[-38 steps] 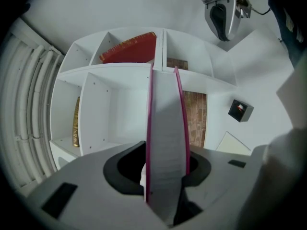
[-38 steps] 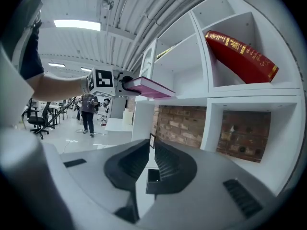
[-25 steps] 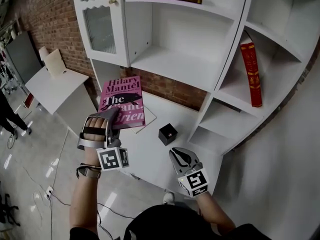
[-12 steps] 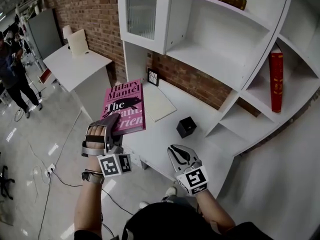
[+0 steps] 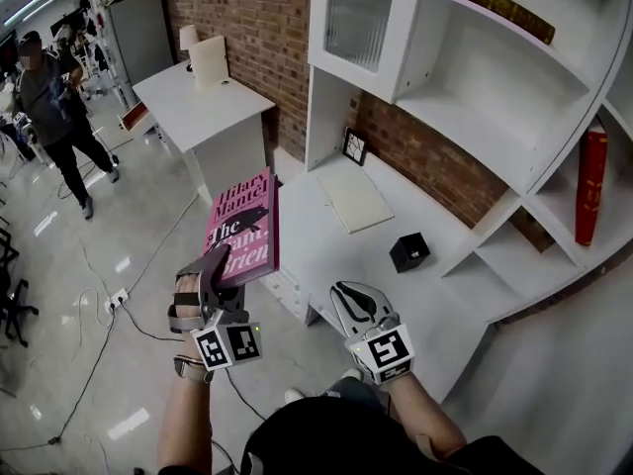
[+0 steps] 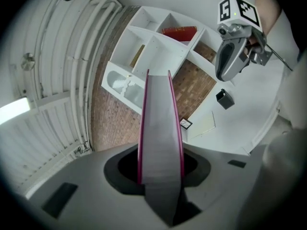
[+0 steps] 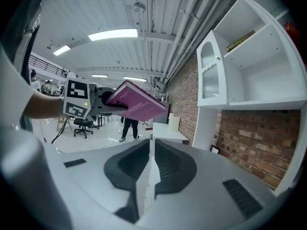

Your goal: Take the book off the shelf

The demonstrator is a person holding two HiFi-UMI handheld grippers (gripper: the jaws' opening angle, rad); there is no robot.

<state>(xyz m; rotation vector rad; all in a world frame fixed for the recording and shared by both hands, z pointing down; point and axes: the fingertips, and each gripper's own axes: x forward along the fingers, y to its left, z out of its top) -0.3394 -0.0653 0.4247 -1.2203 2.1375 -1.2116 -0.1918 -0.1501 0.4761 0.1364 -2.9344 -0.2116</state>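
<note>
- Gripping the pink paperback book (image 5: 243,228) by its lower edge, the left gripper (image 5: 216,265) is holding it in the air beside the white desk (image 5: 336,255) — already clear of the white shelf unit (image 5: 475,87).
- Being pinched at one end only, the book is probably risking a sag or slip if swung.
- Hanging with jaws pressed together and empty, the right gripper (image 5: 354,307) is offering no support.

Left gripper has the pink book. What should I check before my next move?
1. Left gripper clamped on pink book: ok.
2. Book clear of the shelf unit: ok.
3. Right gripper empty, jaws together: ok.
4. Bare desk near the black box for setting down: ok.
5. Grip only at the book's lower edge, firm enough: cannot tell.
6. Person at far left, out of the way: ok.
</note>
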